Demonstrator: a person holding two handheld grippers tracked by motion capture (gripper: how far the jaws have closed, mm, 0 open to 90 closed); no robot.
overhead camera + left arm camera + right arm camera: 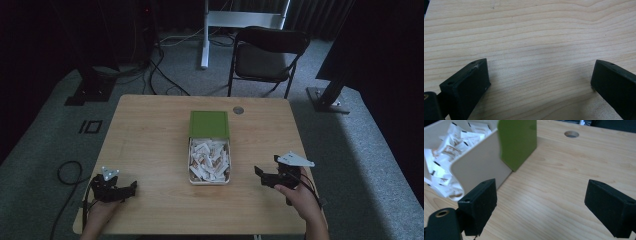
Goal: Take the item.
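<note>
Your left gripper and right gripper resting on the bench, jaws apart — box sitting cropped, sachets blurring — lettering unreadable.

The high view looks forward and down over the whole table. The left gripper view sits close above bare wood. The right gripper view looks low across the table, sharing the sachet box with the high view.
</note>
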